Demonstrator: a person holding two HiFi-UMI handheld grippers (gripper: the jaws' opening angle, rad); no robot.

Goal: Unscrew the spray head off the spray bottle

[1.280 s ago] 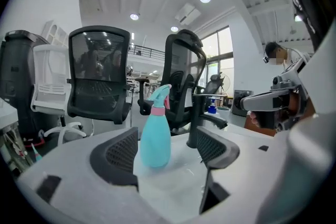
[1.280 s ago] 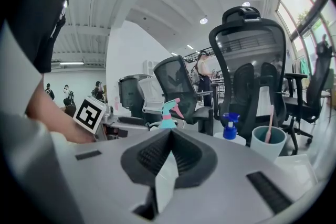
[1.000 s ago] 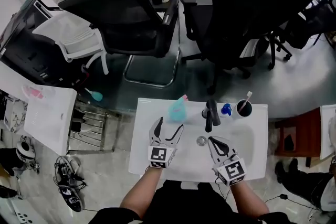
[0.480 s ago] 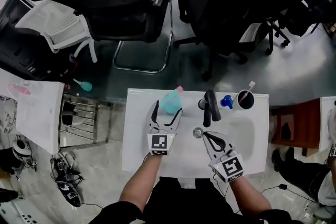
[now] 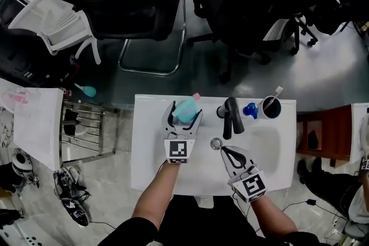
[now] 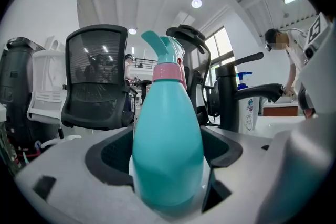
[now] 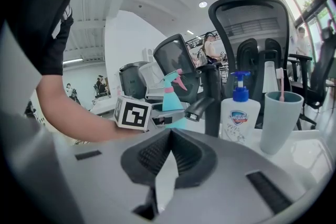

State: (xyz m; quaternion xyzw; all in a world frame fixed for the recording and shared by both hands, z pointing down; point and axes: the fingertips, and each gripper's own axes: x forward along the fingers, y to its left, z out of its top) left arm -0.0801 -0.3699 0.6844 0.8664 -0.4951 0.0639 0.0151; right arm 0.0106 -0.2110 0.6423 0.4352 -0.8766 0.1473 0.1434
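Note:
A teal spray bottle [image 5: 184, 110] with a pink collar [image 6: 169, 73] and teal spray head [image 6: 164, 47] stands upright at the back of the white sink counter [image 5: 151, 170]. My left gripper [image 5: 185, 114] reaches level around its body. Its jaws have just been opening and stand wide, one on each side of the bottle [image 6: 168, 139], with thin gaps showing at the pads. My right gripper [image 5: 222, 150] is shut on nothing and hangs over the basin beside the drain [image 5: 215, 144]. From the right gripper [image 7: 169, 150] view, the bottle [image 7: 171, 93] shows behind the left gripper's marker cube [image 7: 131, 113].
A black faucet [image 5: 230, 117] stands right of the bottle, then a blue-capped soap pump [image 5: 249, 110] and a cup with a toothbrush [image 5: 268, 106]. Office chairs [image 5: 132, 3] stand on the floor beyond the counter. A wire rack [image 5: 81, 132] is at the left.
My left gripper has moved forward along the counter until its open jaws flank the teal bottle. The right gripper stays shut near the drain, slightly lower.

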